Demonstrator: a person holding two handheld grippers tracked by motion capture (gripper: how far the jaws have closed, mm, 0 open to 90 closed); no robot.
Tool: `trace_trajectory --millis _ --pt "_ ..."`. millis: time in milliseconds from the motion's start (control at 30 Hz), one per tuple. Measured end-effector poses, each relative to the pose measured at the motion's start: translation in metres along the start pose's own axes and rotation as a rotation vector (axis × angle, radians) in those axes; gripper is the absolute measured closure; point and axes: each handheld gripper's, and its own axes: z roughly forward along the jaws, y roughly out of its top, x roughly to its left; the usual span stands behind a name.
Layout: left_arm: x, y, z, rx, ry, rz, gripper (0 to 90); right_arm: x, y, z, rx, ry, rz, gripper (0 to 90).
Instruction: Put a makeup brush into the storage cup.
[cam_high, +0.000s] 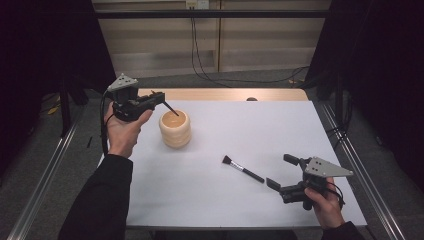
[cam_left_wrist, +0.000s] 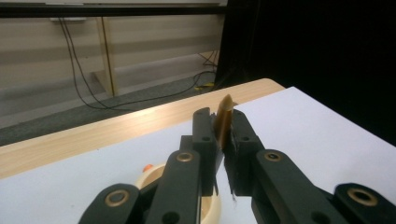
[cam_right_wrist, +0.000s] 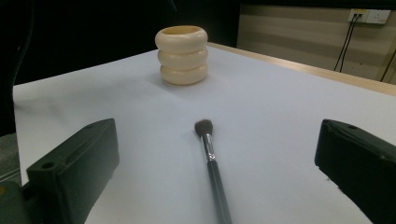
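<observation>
Nearest the person, at the near right of the white, matte surface (cam_high: 210, 200), the right hand-held gripper (cam_high: 283, 172) is held low with its two blocky black jaws spread wide and nothing between them. Just ahead of those jaws, a makeup brush (cam_high: 242, 169) is seen lying flat on the surface: a slim, glossy black handle, a short shiny metal collar and a soft, dark tuft of bristles that points away from the gripper. Farther back and to the left, a cream-coloured holder (cam_high: 175, 129) stands upright, smooth and shaped like three rounded rings stacked one on another, with an open top. Above and just left of its rim, the left hand-held gripper (cam_high: 159, 100) is held in the air, its jaws closed on a thin stick-like tool (cam_left_wrist: 223, 122); in the left gripper view a smooth amber, tapered end is seen standing up between the pads, while in the high view the dark lower end slants down into the holder's mouth. Beyond the white sheet, a strip of pale wood (cam_high: 225, 94) is seen along the far edge.
</observation>
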Motion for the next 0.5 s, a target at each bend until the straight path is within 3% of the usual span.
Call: trace_trajectory --millis 200,500 --pt "0.006 -0.003 0.005 0.022 0.042 0.010 84.2 0.000 0.000 0.000 0.000 0.001 0.002 0.0" --pt "0.008 -0.014 0.014 0.052 0.043 0.017 84.2 0.000 0.000 0.000 0.005 0.000 -0.001 0.0"
